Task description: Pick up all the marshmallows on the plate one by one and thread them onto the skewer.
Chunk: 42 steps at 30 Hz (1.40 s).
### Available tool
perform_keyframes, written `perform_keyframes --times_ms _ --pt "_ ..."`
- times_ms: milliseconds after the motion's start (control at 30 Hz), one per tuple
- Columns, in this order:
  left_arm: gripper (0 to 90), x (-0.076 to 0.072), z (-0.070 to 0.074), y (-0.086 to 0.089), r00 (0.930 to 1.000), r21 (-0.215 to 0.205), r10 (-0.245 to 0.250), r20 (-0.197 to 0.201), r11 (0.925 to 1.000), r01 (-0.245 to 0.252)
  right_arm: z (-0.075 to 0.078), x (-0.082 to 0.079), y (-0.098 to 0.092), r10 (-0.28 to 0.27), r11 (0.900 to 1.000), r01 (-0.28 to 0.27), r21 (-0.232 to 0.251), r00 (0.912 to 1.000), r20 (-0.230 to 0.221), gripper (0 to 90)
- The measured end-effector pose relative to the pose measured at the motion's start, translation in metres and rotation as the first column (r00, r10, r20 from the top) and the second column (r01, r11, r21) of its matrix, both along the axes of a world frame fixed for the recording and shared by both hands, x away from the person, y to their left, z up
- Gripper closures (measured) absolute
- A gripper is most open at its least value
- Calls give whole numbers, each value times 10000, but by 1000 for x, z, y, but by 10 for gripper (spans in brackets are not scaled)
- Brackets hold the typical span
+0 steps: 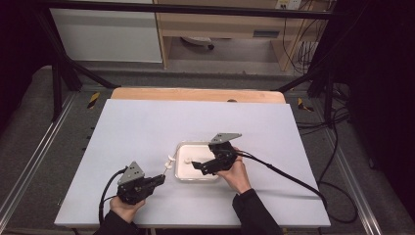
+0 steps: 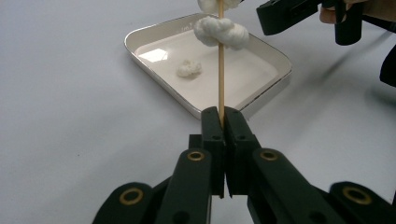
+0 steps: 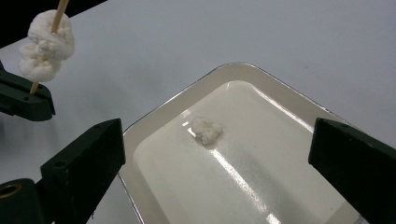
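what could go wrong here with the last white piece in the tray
The right tool hovers open above the lone white piece on the glossy tray; the piece is small and soft, so it might slide or get squashed when pinched. The left tool grips the thin skewer only at its lower end, so pushing another piece on could tip or bend it.
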<state>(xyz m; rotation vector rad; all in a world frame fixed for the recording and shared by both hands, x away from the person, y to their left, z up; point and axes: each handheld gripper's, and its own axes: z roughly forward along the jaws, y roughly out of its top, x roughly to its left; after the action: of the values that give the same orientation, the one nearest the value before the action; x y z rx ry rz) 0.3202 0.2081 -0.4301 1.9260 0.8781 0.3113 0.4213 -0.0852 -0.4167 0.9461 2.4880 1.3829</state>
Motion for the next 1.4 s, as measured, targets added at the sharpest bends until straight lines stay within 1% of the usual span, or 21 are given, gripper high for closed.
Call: perform_keyframes --times_ms 100,200,267,400,467,500,600,633,667,733,800,833,900,967,1033,1100,1167,1333,1400 --pt "878 0 0 1 10000 -14 9 11 10000 -9 -1 4 7 57 9999 -58 -96 10000 -48 53" --pt "878 1 0 1 10000 -43 31 7 10000 -31 -3 8 14 118 9995 -121 -299 9999 -75 70" --pt "877 1 0 2 10000 -49 43 -4 10000 -43 -4 10 18 169 9993 -173 -331 9998 -113 85" --pt "877 1 0 2 10000 -55 43 -8 10000 -43 -7 15 25 243 9979 -248 -594 9997 -92 137" --pt "877 1 0 2 10000 -54 36 -12 10000 -36 -9 16 28 276 9982 -284 -524 9995 -160 170" --pt "878 1 0 2 10000 -54 36 -12 10000 -36 -9 16 28 276 9982 -284 -524 9995 -160 170" --pt "877 1 0 2 10000 -59 38 -8 10000 -38 -12 19 33 333 9973 -344 -650 9993 -193 230" --pt "878 1 0 2 10000 -59 38 -8 10000 -38 -12 19 33 333 9973 -344 -650 9993 -193 230" --pt "878 2 0 2 10000 -58 29 -24 10000 -29 -14 19 37 366 9968 -386 -697 9989 -296 258" --pt "878 2 0 2 10000 -52 28 -32 10000 -28 -15 21 40 495 9946 -517 -902 9984 -272 286" --pt "878 2 0 2 10000 -50 22 -32 10000 -22 -17 22 43 515 9949 -540 -858 9982 -311 347" --pt "878 2 0 2 10000 -50 22 -32 10000 -22 -18 22 43 547 9944 -574 -885 9980 -329 371" --pt "878 2 0 2 10000 -52 10 -53 10000 -10 -20 23 44 544 9928 -582 -1047 9978 -390 408" --pt "878 2 -1 1 10000 -37 -8 -56 10000 8 -23 24 44 651 9898 -703 -1240 9968 -458 457" --pt "878 2 -1 1 10000 -39 -16 -52 10000 16 -24 24 45 760 9870 -810 -1390 9963 -408 491" --pt "878 2 -1 1 10000 -39 -18 -52 10000 17 -25 24 45 782 9865 -831 -1412 9961 -404 502" --pt "877 2 -1 1 10000 -23 -33 -51 10000 33 -27 24 46 897 9830 -946 -1575 9953 -377 532" --pt "878 2 -1 0 10000 -15 -44 -69 10000 44 -29 25 47 1046 9794 -1061 -1719 9944 -178 577" --pt "878 2 -1 0 10000 -18 -47 -59 10000 47 -29 25 47 1050 9785 -1064 -1766 9943 -173 596"
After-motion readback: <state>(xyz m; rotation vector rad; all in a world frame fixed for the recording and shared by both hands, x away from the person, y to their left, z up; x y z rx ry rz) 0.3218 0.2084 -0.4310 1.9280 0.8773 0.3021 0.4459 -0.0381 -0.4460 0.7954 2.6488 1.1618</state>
